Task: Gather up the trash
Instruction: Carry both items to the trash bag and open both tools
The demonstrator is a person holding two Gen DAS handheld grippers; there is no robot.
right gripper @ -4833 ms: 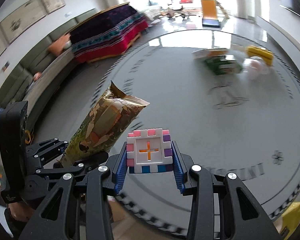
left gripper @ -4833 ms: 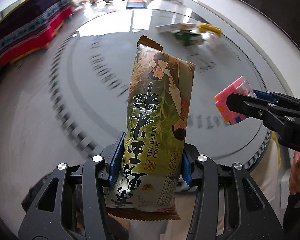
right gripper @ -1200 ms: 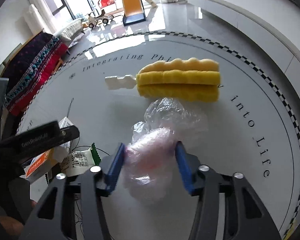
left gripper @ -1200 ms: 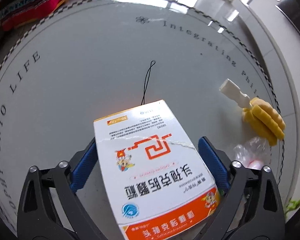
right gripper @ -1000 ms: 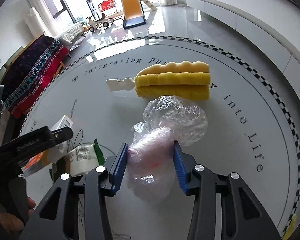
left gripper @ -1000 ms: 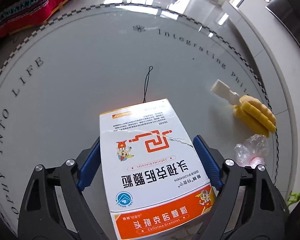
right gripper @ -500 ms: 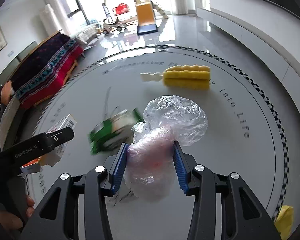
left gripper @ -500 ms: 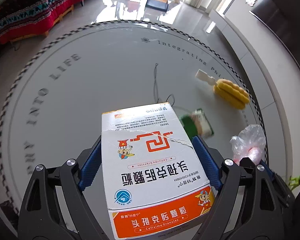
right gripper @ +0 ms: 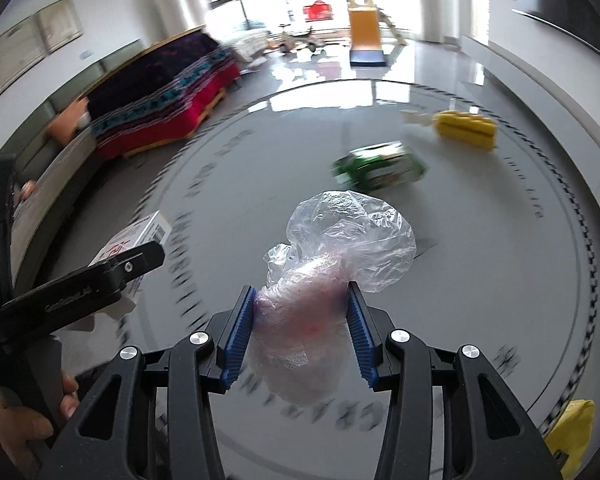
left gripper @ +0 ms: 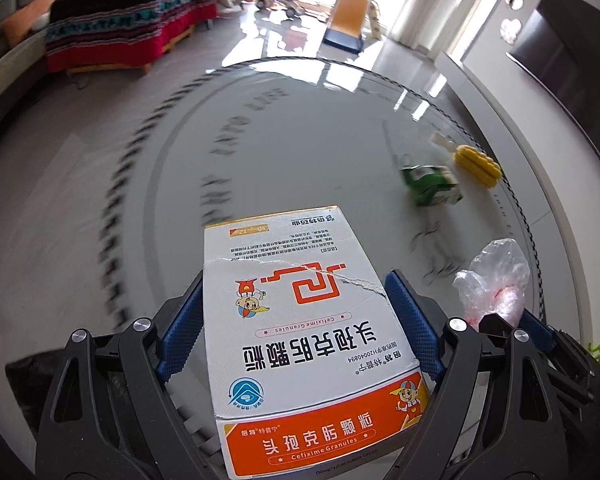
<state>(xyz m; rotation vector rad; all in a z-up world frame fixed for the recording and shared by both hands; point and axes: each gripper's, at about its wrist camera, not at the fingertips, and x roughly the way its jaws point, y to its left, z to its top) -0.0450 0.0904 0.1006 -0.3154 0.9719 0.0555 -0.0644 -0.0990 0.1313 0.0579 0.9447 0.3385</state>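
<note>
Table (left gripper: 100, 208) sprawls beneath both jaws; left gripper (left gripper: 296, 320) clamps the medicine box (left gripper: 300, 332), right gripper (right gripper: 301, 326) squeezes the plastic bag (right gripper: 332, 264). Beyond the fingertips lie a green carton (right gripper: 380, 166) and yellow corn toy (right gripper: 466, 126), blurred.

Round glossy grey table (right gripper: 228, 216), ringed by a checkered border and curved lettering. Lying on it at the far right: green carton (right gripper: 380, 166) on its side, just beside yellow ribbed corn toy (right gripper: 466, 128) with white handle, both blurred.
</note>
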